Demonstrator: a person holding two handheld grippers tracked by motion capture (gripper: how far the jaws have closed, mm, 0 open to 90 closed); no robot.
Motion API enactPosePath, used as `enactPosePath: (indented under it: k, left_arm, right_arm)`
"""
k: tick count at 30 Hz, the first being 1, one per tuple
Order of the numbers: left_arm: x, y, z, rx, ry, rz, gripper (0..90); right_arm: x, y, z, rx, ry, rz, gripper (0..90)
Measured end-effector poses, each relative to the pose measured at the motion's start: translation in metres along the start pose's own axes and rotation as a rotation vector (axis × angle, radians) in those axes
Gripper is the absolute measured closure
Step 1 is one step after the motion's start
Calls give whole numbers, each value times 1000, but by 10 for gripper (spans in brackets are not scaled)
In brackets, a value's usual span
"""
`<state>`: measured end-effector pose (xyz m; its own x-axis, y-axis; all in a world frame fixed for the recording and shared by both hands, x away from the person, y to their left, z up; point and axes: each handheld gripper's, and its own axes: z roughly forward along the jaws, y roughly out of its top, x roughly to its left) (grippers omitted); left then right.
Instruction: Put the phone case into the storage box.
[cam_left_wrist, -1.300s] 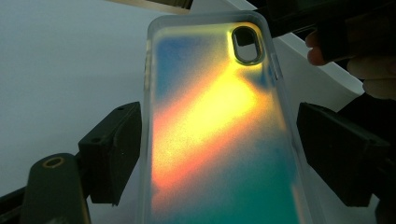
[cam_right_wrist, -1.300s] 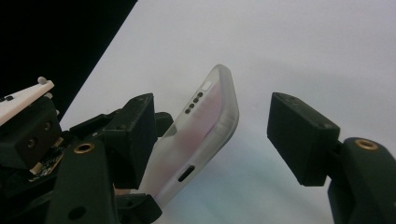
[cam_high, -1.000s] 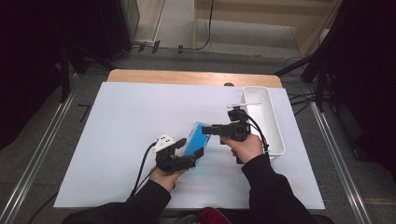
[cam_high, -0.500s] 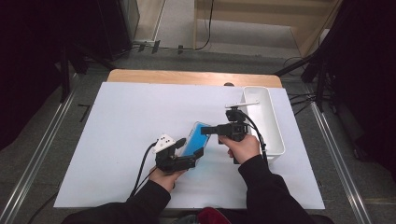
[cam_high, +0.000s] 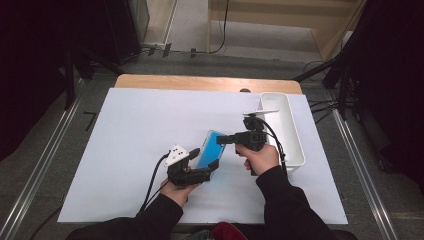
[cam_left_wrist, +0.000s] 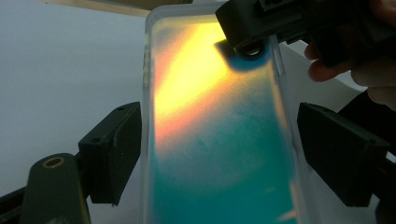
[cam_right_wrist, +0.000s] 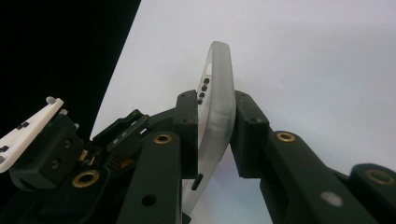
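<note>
Near the middle of the front half of the tabletop, a phone case (cam_high: 208, 148) with a teal back and a clear frosted rim is held tilted up off the white sheet (cam_high: 140, 125) that covers the table, between two hand-held grippers. At its lower end, the left gripper (cam_high: 212, 167) has its jaws on either side of the case's long edges; in the left gripper view the left jaw touches the rim while a narrow gap shows between the right jaw and the rim (cam_left_wrist: 212, 140), so whether it clamps the case cannot be told. From the right, the right gripper (cam_high: 223, 139) reaches level to the case's upper end, and its jaws have just been closing: in the right gripper view both black pads press on the frosted rim (cam_right_wrist: 218, 100) from either side, pinching the case's thin wall. Each gripper sits in one of the person's hands, with forearms in dark sleeves coming in over the front edge. Beside the right hand, along the right edge of the tabletop, stands a long white bin (cam_high: 292, 137).
</note>
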<state>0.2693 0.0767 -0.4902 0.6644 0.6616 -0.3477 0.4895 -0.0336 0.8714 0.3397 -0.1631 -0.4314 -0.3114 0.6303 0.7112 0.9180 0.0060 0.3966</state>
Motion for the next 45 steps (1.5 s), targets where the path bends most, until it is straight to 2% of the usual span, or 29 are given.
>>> enactPosePath:
  k: [12, 14, 19, 26, 32, 36, 38, 39, 42, 43, 44, 45]
  left_arm:
    - [-3, 0, 0, -13, 15, 45, 160]
    - [-4, 0, -1, 2, 30, 68, 159]
    - [-4, 2, 0, 10, 29, 77, 154]
    - [-1, 5, 0, 50, 4, 38, 121]
    - [-1, 8, -1, 64, -7, 33, 121]
    - [2, 13, -4, 86, -21, 16, 122]
    - [2, 15, -4, 90, -26, 15, 122]
    - [3, 18, -4, 114, -46, 14, 122]
    - [4, 19, -5, 127, -52, 16, 125]
    - [5, 20, -5, 133, -52, 18, 125]
    - [5, 21, -5, 139, -59, 26, 125]
    - [5, 22, -5, 144, -57, 27, 125]
  right_arm:
    - [4, 1, -3, 9, 23, -6, 755]
    - [6, 1, -4, 13, 26, -5, 757]
    - [8, 1, -4, 11, 23, -18, 761]
    - [9, 1, -8, -3, 8, -33, 769]
    - [9, 2, -12, -12, -11, -52, 769]
    - [12, 2, -16, -24, -57, -96, 768]
    - [12, 2, -17, -29, -62, -111, 769]
    - [14, 2, -19, -32, -74, -125, 768]
    - [15, 2, -22, -44, -90, -166, 769]
    - [15, 2, -22, -44, -90, -166, 769]
    - [16, 2, -22, -46, -94, -184, 769]
    - [16, 2, -24, -51, -104, -230, 769]
